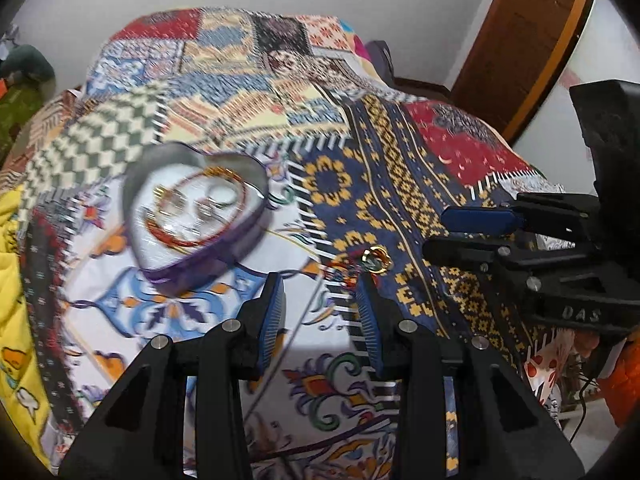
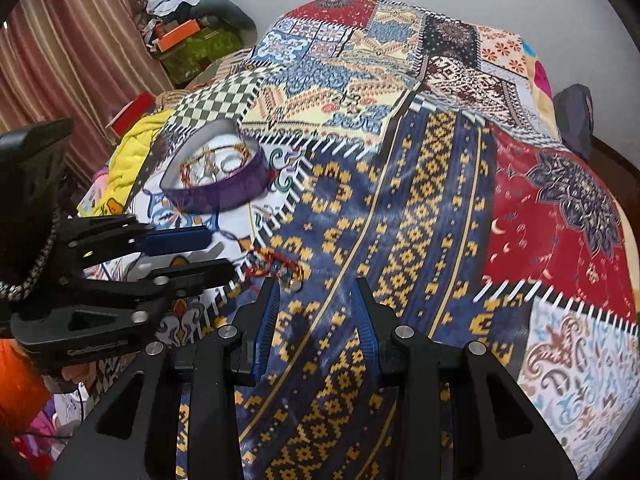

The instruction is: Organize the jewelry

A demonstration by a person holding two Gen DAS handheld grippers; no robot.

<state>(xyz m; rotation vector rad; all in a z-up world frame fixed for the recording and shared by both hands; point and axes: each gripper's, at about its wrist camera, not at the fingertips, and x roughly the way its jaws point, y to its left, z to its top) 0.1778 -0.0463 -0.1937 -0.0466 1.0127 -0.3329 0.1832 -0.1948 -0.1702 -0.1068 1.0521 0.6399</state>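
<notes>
A purple heart-shaped tin (image 1: 196,208) (image 2: 218,184) stands open on the patchwork bedspread (image 1: 400,168), with red and gold bangles and rings lying inside it. A small gold ring with a bit of red thread (image 1: 375,260) (image 2: 282,269) lies on the blue-and-yellow patch. My left gripper (image 1: 320,284) (image 2: 222,254) is open with nothing between its fingers, and the ring lies just past its right fingertip. My right gripper (image 2: 316,286) (image 1: 436,232) is also open and holds nothing; the ring sits just beyond its left fingertip. The two grippers close in on the ring from either side.
A yellow cloth (image 2: 132,152) (image 1: 12,280) lies at the bed's left edge. Bags and clutter (image 2: 192,32) are piled by a striped curtain (image 2: 60,40). A wooden door (image 1: 532,40) stands at the far right, and a dark cushion (image 2: 576,116) is at the bed's far corner.
</notes>
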